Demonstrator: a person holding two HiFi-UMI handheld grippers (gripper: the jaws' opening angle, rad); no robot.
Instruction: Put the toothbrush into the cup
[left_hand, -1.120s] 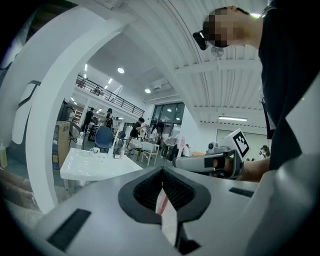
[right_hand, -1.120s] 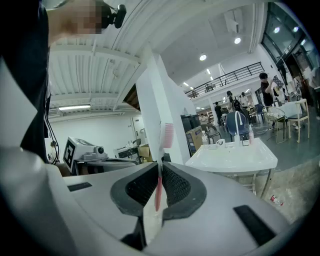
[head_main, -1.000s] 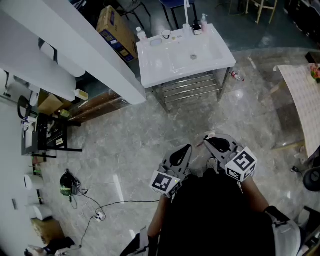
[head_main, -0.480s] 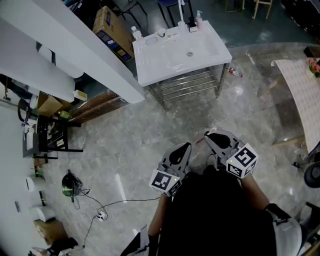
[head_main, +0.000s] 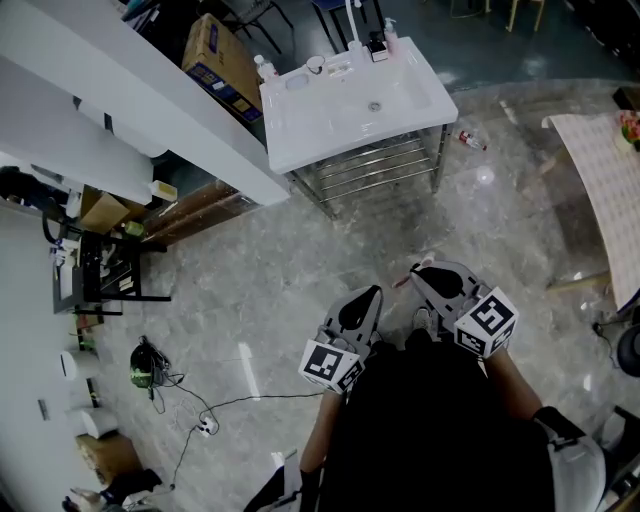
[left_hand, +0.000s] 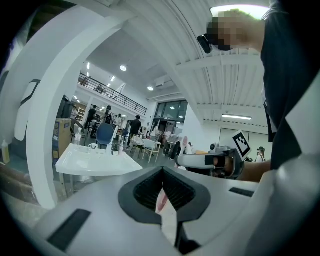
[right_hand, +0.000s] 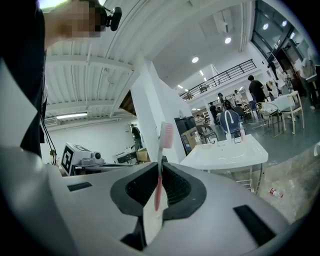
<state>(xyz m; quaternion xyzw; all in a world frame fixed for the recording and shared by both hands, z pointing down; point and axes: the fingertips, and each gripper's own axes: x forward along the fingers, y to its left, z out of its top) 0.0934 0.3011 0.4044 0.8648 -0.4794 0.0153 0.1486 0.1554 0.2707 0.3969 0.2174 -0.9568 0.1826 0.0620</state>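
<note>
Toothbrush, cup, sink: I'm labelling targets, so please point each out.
toothbrush (right_hand: 160, 171): right gripper view, pink handle between the jaws.
cup (head_main: 315, 64): head view, its rim.
sink (head_main: 310, 130): head view, bare front rim.

toothbrush (right_hand: 166, 136): lower handle hidden between the jaws of the right gripper (right_hand: 159, 170).
cup (head_main: 315, 64): tiny on the sink (head_main: 340, 125), details unreadable.
left gripper (left_hand: 162, 175): pinkish sliver between its jaws, too blurred to name.
table (head_main: 600, 180): cut off by the right edge.

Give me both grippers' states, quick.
Left gripper: closed, nothing clearly held.
Right gripper: closed on the pink toothbrush.
</note>
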